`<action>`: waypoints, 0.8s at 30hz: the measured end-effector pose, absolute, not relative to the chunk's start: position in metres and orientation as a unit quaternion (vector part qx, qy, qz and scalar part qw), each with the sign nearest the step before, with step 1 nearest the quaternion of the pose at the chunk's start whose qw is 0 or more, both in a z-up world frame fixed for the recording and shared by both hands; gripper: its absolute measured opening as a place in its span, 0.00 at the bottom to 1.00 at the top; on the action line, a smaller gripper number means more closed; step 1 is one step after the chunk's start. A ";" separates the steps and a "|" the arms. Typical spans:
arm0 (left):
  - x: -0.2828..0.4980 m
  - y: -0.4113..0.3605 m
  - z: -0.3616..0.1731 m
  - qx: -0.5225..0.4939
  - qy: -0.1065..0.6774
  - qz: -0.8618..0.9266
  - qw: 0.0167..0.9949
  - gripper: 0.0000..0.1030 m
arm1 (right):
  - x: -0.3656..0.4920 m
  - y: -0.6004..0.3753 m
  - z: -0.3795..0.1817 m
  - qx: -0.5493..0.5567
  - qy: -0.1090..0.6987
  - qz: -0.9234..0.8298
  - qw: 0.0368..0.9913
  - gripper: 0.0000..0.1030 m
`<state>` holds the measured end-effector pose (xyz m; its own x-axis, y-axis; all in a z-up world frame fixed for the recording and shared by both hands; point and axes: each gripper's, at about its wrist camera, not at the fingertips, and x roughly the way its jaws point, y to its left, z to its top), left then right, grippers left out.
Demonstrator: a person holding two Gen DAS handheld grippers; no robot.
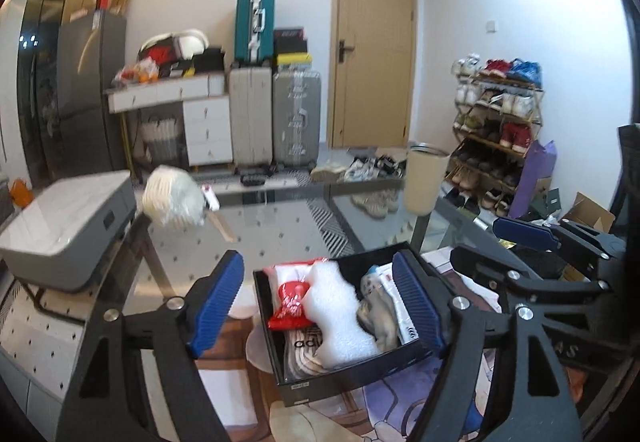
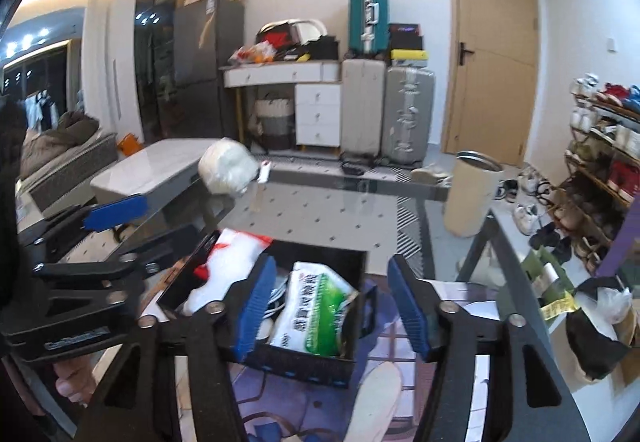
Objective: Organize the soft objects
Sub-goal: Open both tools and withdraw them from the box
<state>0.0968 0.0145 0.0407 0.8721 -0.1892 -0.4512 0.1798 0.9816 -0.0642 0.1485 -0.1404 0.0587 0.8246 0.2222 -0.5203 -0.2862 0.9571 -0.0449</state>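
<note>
A black box [image 1: 400, 366] sits on the glass table, packed with soft things: a white foam piece [image 1: 340, 318], a red and white packet [image 1: 290, 302], grey socks [image 1: 380, 318]. My left gripper [image 1: 320, 302] is open and empty, hovering over the box. In the right wrist view the box [image 2: 304, 362] holds a green and white tissue pack [image 2: 316, 318] and a white and red bag [image 2: 236, 254]. My right gripper [image 2: 332, 306] is open and empty above the tissue pack. Each gripper shows in the other's view, the right one [image 1: 532, 238] and the left one [image 2: 100, 218].
A white wrapped bundle [image 1: 174, 198] lies at the table's far left near a grey printer [image 1: 64, 226]. A beige cup [image 1: 424, 178] stands at the far right. A printed cloth [image 1: 400, 402] lies under the box. Suitcases, a door and a shoe rack stand behind.
</note>
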 end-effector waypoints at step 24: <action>0.046 0.020 0.014 -0.014 0.127 -0.042 0.991 1.00 | 0.086 -0.178 0.034 -0.038 0.148 0.094 0.984 0.86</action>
